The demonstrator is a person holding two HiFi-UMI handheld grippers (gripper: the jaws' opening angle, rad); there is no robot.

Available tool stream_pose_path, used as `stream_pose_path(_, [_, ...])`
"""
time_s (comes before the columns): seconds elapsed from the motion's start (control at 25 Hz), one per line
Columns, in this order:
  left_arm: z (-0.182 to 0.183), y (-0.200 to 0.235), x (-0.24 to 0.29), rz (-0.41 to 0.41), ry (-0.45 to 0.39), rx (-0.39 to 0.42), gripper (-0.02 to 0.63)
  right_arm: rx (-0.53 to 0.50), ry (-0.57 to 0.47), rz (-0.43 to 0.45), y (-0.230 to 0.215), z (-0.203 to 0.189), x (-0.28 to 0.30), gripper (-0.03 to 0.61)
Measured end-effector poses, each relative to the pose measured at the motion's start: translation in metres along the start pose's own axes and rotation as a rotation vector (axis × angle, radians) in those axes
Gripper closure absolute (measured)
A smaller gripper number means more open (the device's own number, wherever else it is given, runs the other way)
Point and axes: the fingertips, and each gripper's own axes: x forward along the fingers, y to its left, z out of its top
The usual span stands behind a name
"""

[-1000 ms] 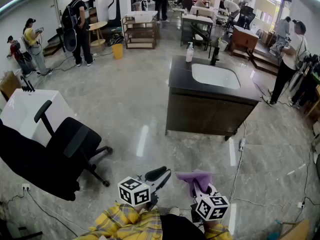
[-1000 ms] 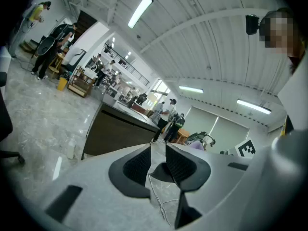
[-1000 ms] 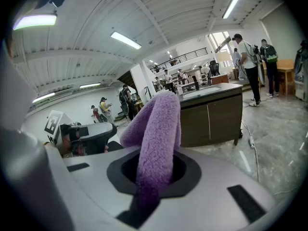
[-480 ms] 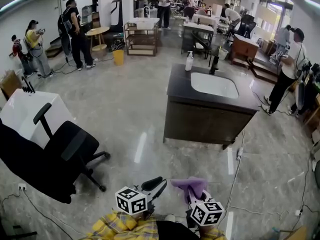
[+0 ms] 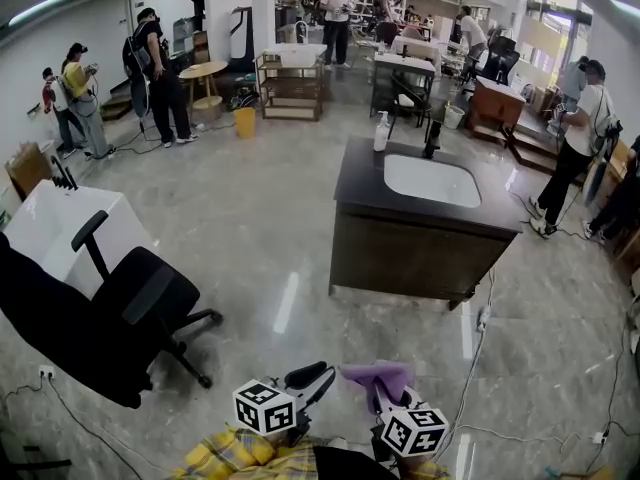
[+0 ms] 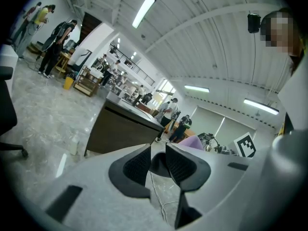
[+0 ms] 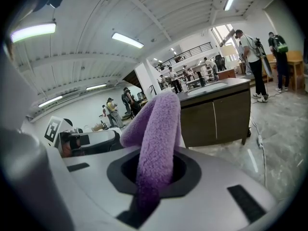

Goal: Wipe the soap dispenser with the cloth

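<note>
The white soap dispenser (image 5: 381, 131) stands at the far left corner of a dark vanity counter (image 5: 358, 186), beside a black faucet (image 5: 432, 138) and a white basin. It is several steps away across the floor. My right gripper (image 5: 388, 386) is low in the head view, shut on a purple cloth (image 5: 375, 374). In the right gripper view that fluffy cloth (image 7: 156, 129) stands up between the jaws of my right gripper (image 7: 155, 170). My left gripper (image 5: 315, 376) is level beside it, and its jaws (image 6: 157, 150) stand a little apart with nothing between them.
A black office chair (image 5: 120, 308) stands on the polished floor at the left, with a white tub (image 5: 50, 228) behind it. Cables (image 5: 480, 318) trail on the floor near the vanity's right corner. Several people stand at the left wall, at the back and at the right.
Both grippers stay low in front of me, the cloth still in the right one. The vanity sits slightly lower and larger in view.
</note>
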Motion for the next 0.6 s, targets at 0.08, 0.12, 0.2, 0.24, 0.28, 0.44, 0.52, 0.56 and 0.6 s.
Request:
stream_pose_path(0.08, [0.0, -0.005, 0.007, 0.003, -0.003, 0.002, 0.525, -0.007, 0.004, -0.001, -0.009, 0.003, -0.003, 0.541])
stream_pose_path(0.12, [-0.001, -0.007, 0.01, 0.005, -0.006, 0.006, 0.525, -0.01, 0.003, 0.0, -0.012, 0.004, -0.004, 0.541])
stream_pose_path(0.2, [-0.001, -0.009, 0.014, 0.011, -0.013, 0.018, 0.525, -0.017, -0.006, 0.004, -0.017, 0.006, -0.006, 0.541])
stream_pose_path(0.24, [-0.001, -0.009, 0.017, 0.014, -0.018, 0.023, 0.525, -0.022, -0.012, 0.006, -0.021, 0.006, -0.007, 0.542])
stream_pose_path(0.28, [0.0, -0.009, 0.021, 0.017, -0.026, 0.027, 0.525, -0.025, -0.017, 0.007, -0.025, 0.008, -0.006, 0.541])
stream_pose_path(0.44, [0.009, -0.006, 0.043, 0.026, -0.044, 0.038, 0.525, 0.006, -0.021, 0.011, -0.05, 0.017, 0.003, 0.541])
stream_pose_path(0.52, [0.012, 0.0, 0.053, 0.033, -0.032, 0.043, 0.525, 0.021, -0.027, 0.001, -0.062, 0.021, 0.009, 0.541])
stream_pose_path(0.56, [0.014, 0.003, 0.058, 0.034, -0.026, 0.044, 0.525, 0.027, -0.031, -0.004, -0.067, 0.024, 0.012, 0.541])
stream_pose_path(0.6, [0.017, 0.007, 0.064, 0.033, -0.021, 0.046, 0.525, 0.033, -0.035, -0.009, -0.073, 0.028, 0.016, 0.541])
